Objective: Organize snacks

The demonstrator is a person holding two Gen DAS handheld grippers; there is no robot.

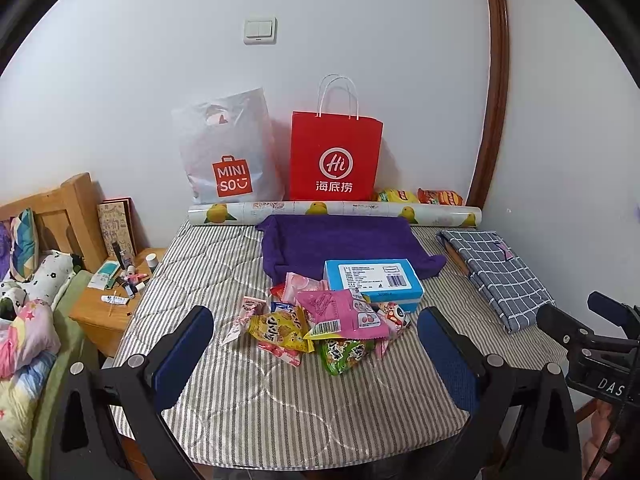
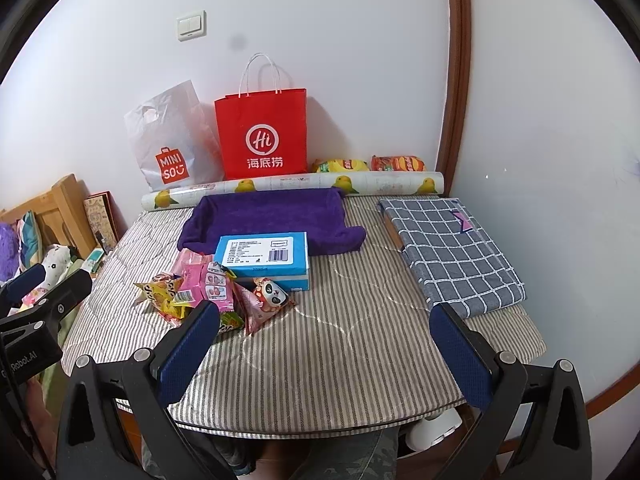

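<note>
The table cover (image 1: 248, 392) is striped grey and white (quilted lines are seen), the towel (image 1: 340, 244) is purple, the box (image 1: 374, 284) blue, the paper bag (image 1: 335, 156) red, the folded cloth (image 2: 456, 252) checked grey-blue.

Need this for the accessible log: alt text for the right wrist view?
A pile of snack packets lies on a striped table beside a blue box, with the open right tool hovering in front. A red bag and white bag lean against the wall.
</note>
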